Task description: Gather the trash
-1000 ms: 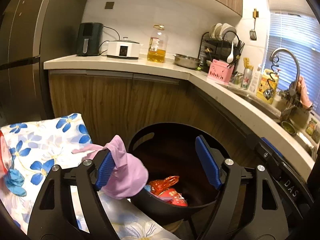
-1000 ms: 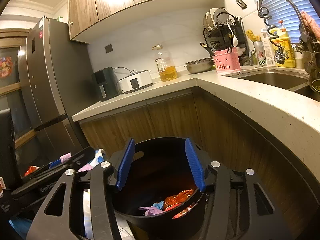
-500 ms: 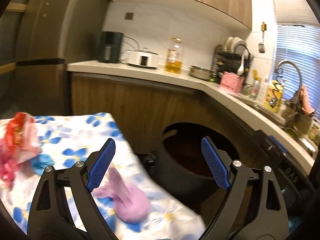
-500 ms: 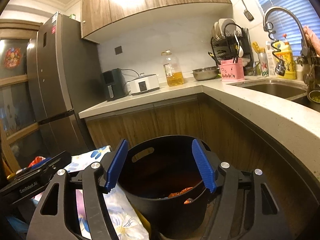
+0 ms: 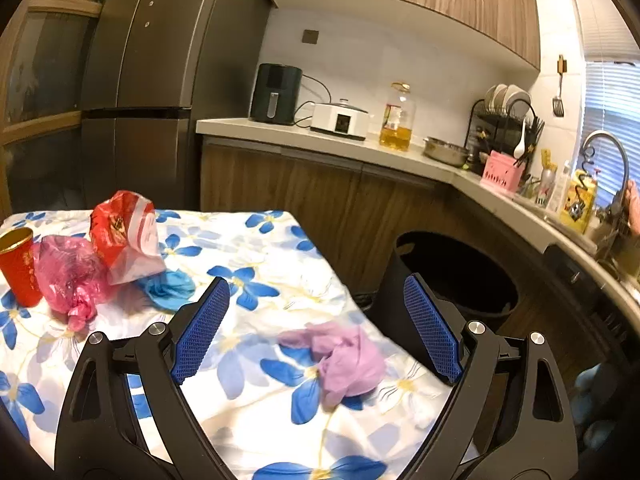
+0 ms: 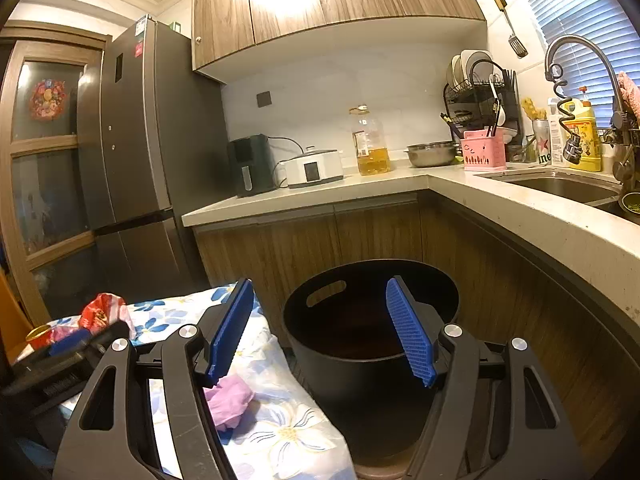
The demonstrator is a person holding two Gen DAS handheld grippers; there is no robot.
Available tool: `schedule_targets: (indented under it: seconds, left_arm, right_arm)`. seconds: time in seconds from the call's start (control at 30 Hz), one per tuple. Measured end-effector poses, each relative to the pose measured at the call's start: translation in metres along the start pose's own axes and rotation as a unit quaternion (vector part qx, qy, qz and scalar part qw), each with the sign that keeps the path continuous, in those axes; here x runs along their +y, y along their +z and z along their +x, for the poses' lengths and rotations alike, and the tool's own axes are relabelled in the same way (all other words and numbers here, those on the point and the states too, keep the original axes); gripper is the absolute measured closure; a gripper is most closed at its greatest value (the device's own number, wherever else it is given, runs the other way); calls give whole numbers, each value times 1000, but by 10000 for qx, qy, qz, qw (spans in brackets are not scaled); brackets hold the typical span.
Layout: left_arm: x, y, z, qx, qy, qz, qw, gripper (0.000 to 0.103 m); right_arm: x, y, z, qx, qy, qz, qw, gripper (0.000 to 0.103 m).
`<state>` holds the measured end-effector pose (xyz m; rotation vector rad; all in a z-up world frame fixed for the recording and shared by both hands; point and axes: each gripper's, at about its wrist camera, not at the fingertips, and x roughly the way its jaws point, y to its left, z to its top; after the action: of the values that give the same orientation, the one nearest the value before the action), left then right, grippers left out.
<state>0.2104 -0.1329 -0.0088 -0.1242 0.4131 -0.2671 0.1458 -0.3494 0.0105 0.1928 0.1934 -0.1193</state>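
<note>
A black trash bin [image 5: 456, 276] stands on the floor beside a table with a blue-flower cloth [image 5: 248, 248]; it also shows in the right wrist view [image 6: 372, 332]. My left gripper [image 5: 316, 328] is open and empty above a crumpled purple bag [image 5: 344, 356] near the table's right edge. Further left lie a blue wad [image 5: 170, 286], a pink bag [image 5: 70, 276], a red-and-white bag [image 5: 122, 236] and a red cup [image 5: 18, 266]. My right gripper [image 6: 320, 336] is open and empty, in front of the bin. The purple bag [image 6: 230, 398] shows below its left finger.
A wooden-front kitchen counter [image 6: 500, 204] curves around behind the bin, with a sink [image 6: 560, 186], oil bottle [image 6: 370, 142] and appliances. A dark fridge [image 5: 132, 92] stands behind the table. The left gripper's body [image 6: 60, 356] shows at the left of the right wrist view.
The purple bag left my left gripper's finger and now lies on the table. My left gripper pulled back from the bin over the table. My right gripper rose and drew back slightly.
</note>
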Motion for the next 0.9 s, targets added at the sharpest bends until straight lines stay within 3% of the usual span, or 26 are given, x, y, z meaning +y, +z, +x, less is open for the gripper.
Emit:
schedule_targets:
  seconds: [0.23,0.43,0.5,0.57,0.6,0.77,0.9]
  left_arm:
    - [-9,-38,48,535,-143,304,9980,21]
    - [-12,-57,89,1259,-94,443,9910,60]
    - [-14,-61,95,1396,-96,482,9890,81]
    - [-14,-62,98,1482,-154,477,9877,92]
    - [-14,-62,97,1475,-193,469,9878,98]
    - [-27,-42,82,1121,-341,550,9916,102]
    - [-56,-1,57,478,-756,702,9935,102]
  right_arm:
    - [-1,-8,-12,-85,-76,78,9999,35]
    - [-15,-14,-8,29,-180,115,9998,35]
    - [-17,-14,-7,42,-188,143,9997,35]
    - [-20,-15,-5,49,-212,159,9996,35]
    - [-21,-15,-5,47,-227,153,9996,35]
    - [-32,-18,0,52,-387,232,9990,35]
    - [-40,-16,0,18,-468,306,9984,35]
